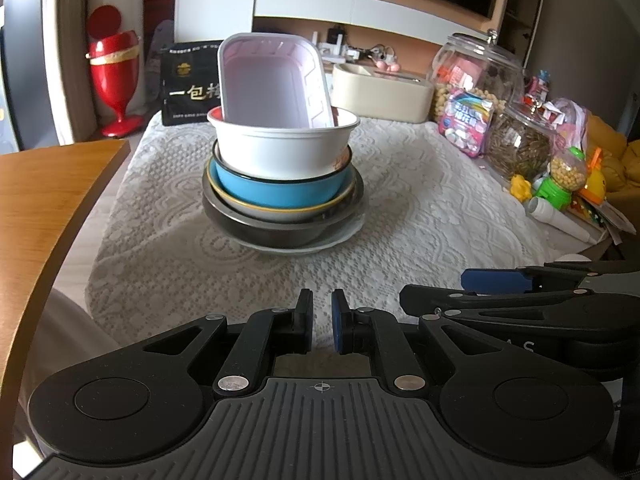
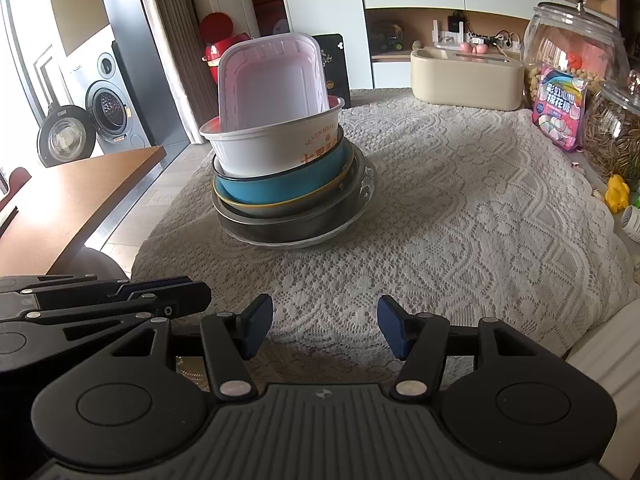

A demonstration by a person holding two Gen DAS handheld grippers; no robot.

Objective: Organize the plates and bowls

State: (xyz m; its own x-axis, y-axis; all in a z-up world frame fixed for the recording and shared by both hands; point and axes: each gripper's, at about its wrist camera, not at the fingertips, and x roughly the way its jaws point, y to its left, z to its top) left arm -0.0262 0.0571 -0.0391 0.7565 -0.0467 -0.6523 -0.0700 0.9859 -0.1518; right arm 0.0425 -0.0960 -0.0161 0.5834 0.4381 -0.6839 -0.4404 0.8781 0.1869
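Note:
One stack of dishes stands on the lace tablecloth [image 1: 400, 208]. From the bottom: a white plate [image 1: 340, 238], a dark bowl [image 1: 280, 232], a gold-rimmed bowl [image 1: 280, 210], a blue bowl [image 1: 276, 190], a white round tub [image 1: 280, 148] and a pink-white rectangular tray [image 1: 272, 84] leaning upright inside it. The stack also shows in the right wrist view [image 2: 280, 184]. My left gripper [image 1: 322, 320] is nearly shut and empty, well short of the stack. My right gripper [image 2: 325, 328] is open and empty, beside the left one.
A wooden table [image 1: 48, 200] stands at the left. A cream box [image 1: 380, 92], glass jars [image 1: 476, 76], a snack bag [image 1: 466, 120] and toys [image 1: 560, 180] line the back and right edges. A black bag [image 1: 188, 84] stands behind the stack.

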